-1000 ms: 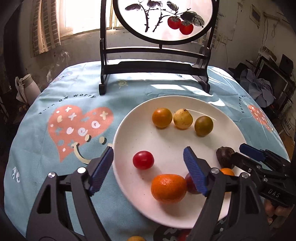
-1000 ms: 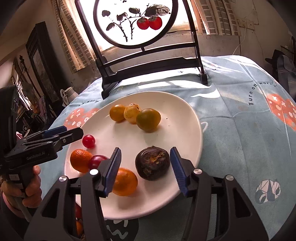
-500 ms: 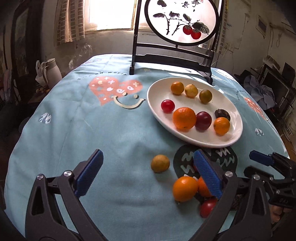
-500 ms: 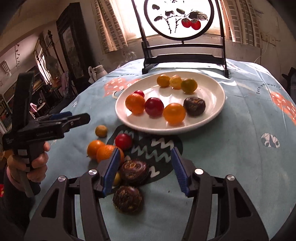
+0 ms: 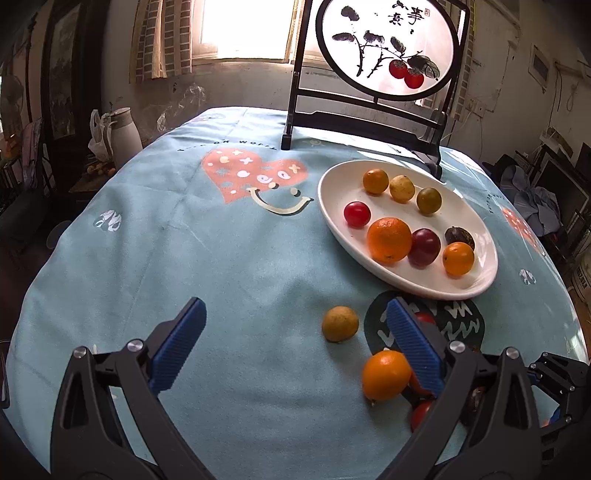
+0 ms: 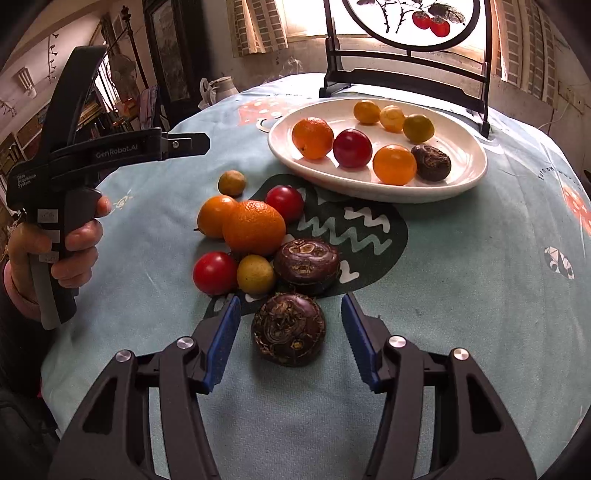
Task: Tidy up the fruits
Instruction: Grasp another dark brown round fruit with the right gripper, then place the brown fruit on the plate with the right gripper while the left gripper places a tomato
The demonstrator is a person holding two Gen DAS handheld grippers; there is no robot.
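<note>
Round table and room around it

A light blue tablecloth (image 5: 229,258) printed with a pink smiling heart (image 5: 255,177) and a dark patch with white zigzags (image 6: 354,225) covers the table. At its far edge stands a dark wooden frame (image 5: 369,118) holding a round painted screen (image 5: 388,48) with two red persimmons on a branch. Behind, a bright window (image 5: 247,29) with curtains; to the left, a white jug (image 5: 123,133) beside a plastic bag.

plate (image 6: 376,186) behind loose fruit (image 6: 255,229), on tablecloth (image 6: 461,258)
</note>
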